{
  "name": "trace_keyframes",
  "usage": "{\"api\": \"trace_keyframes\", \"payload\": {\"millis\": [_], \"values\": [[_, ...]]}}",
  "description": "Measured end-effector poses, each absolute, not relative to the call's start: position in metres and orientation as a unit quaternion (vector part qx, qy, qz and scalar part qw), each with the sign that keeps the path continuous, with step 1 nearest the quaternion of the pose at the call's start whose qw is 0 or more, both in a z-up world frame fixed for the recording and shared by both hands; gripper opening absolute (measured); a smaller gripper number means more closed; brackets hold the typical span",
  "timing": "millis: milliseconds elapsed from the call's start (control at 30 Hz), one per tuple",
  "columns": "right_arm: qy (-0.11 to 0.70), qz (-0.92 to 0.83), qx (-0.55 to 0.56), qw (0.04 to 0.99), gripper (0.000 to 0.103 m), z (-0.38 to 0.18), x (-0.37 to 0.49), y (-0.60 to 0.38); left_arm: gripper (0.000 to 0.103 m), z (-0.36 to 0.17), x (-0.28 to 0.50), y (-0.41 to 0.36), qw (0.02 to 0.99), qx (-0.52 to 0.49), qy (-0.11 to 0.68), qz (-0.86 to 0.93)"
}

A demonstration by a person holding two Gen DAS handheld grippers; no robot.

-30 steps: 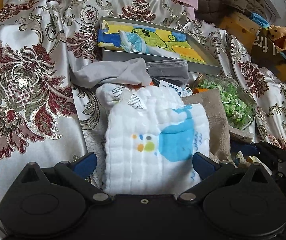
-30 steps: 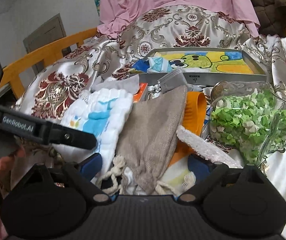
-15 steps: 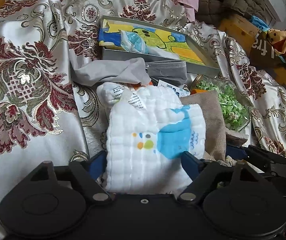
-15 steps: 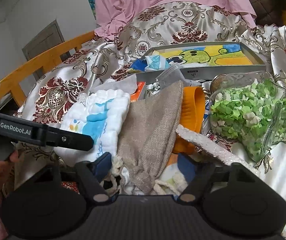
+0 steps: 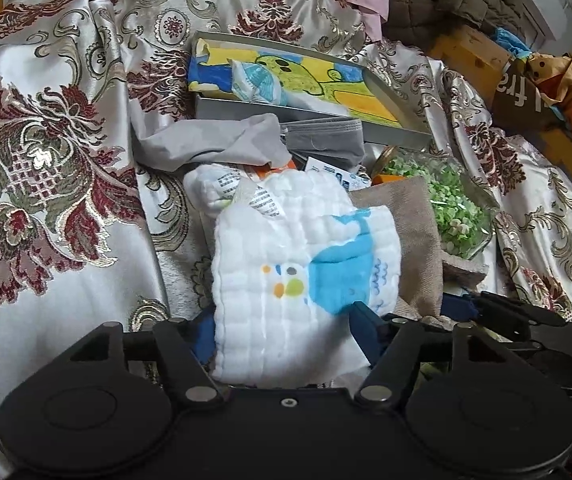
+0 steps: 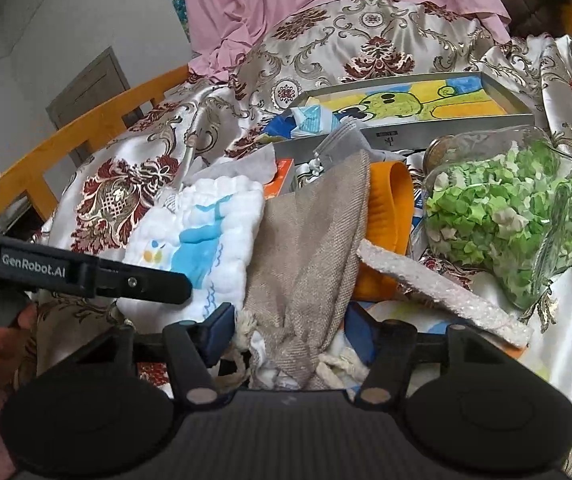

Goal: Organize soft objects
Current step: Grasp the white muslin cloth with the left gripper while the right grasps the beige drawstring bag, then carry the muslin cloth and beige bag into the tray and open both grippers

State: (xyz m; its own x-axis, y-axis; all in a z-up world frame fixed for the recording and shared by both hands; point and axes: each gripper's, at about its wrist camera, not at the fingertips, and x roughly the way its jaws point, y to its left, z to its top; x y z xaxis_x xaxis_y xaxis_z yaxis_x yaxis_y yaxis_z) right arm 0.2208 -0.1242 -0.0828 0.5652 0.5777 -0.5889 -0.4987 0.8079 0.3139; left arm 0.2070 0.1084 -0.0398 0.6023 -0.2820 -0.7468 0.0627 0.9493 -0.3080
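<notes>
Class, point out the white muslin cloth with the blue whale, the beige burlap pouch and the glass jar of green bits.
white muslin cloth (image 5: 286,280), left wrist view, centre.
beige burlap pouch (image 6: 309,256), right wrist view, middle.
glass jar (image 6: 525,208), right wrist view, side wall.

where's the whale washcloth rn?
Between the left gripper's fingers, low centre in the left wrist view: whale washcloth, against the beige bag on its right.

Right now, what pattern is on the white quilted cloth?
The white quilted cloth has a blue whale print, clearest in left wrist view.
</notes>
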Motion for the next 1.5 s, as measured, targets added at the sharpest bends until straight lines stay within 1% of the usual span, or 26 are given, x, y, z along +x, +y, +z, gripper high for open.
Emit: {"api": "trace_keyframes", "payload": {"millis": [67, 100, 167, 300, 400, 533, 700, 767, 800, 833, 867, 900, 967, 1067, 1200, 1333, 1500], "values": [[0.353, 0.307, 0.056, 0.882, 0.064, -0.082, 0.221, -0.125, 0.069, -0.039, 0.206, 0.108, 0.886, -0.131, 0.433, -0.103], [0.354, 0.308, 0.057, 0.881, 0.064, -0.081, 0.221, -0.125, 0.066, -0.039, 0.206, 0.108, 0.886, -0.131, 0.432, -0.104], [0.354, 0.312, 0.056, 0.880, 0.064, -0.080, 0.220, -0.127, 0.049, -0.039, 0.206, 0.108, 0.887, -0.129, 0.432, -0.101], [0.352, 0.309, 0.062, 0.881, 0.064, -0.077, 0.220, -0.131, 0.038, -0.040, 0.206, 0.111, 0.883, -0.141, 0.435, -0.106], [0.350, 0.308, 0.075, 0.881, 0.060, -0.075, 0.220, -0.136, 0.037, -0.038, 0.202, 0.112, 0.885, -0.144, 0.429, -0.108], [0.352, 0.298, 0.103, 0.881, 0.051, -0.075, 0.222, -0.144, 0.036, -0.036, 0.199, 0.114, 0.885, -0.154, 0.427, -0.108], [0.349, 0.285, 0.119, 0.885, 0.050, -0.077, 0.226, -0.148, 0.035, -0.038, 0.201, 0.114, 0.882, -0.161, 0.427, -0.119], [0.358, 0.284, 0.132, 0.880, 0.050, -0.081, 0.230, -0.147, 0.041, -0.040, 0.203, 0.112, 0.880, -0.163, 0.428, -0.125], [0.362, 0.286, 0.139, 0.876, 0.047, -0.084, 0.232, -0.146, 0.041, -0.042, 0.204, 0.111, 0.877, -0.166, 0.432, -0.128], [0.364, 0.287, 0.142, 0.874, 0.045, -0.085, 0.232, -0.147, 0.040, -0.043, 0.206, 0.111, 0.876, -0.166, 0.435, -0.128], [0.364, 0.288, 0.143, 0.874, 0.044, -0.086, 0.231, -0.147, 0.036, -0.045, 0.206, 0.110, 0.875, -0.164, 0.437, -0.127], [0.362, 0.289, 0.141, 0.875, 0.040, -0.085, 0.231, -0.147, 0.034, -0.045, 0.206, 0.110, 0.876, -0.161, 0.436, -0.126], [0.358, 0.290, 0.142, 0.876, 0.036, -0.083, 0.228, -0.148, 0.027, -0.042, 0.202, 0.112, 0.880, -0.160, 0.430, -0.120], [0.354, 0.290, 0.136, 0.878, 0.031, -0.080, 0.224, -0.149, 0.023, -0.037, 0.194, 0.115, 0.883, -0.162, 0.427, -0.107], [0.345, 0.285, 0.117, 0.887, 0.028, -0.071, 0.212, -0.148, 0.020, -0.024, 0.174, 0.118, 0.896, -0.163, 0.404, -0.088], [0.321, 0.284, 0.071, 0.901, 0.024, -0.057, 0.191, -0.143, 0.017, -0.005, 0.148, 0.123, 0.914, -0.166, 0.365, -0.061], [0.286, 0.286, 0.014, 0.914, 0.022, -0.040, 0.161, -0.135, 0.017, 0.013, 0.126, 0.123, 0.927, -0.166, 0.330, -0.058]]}}
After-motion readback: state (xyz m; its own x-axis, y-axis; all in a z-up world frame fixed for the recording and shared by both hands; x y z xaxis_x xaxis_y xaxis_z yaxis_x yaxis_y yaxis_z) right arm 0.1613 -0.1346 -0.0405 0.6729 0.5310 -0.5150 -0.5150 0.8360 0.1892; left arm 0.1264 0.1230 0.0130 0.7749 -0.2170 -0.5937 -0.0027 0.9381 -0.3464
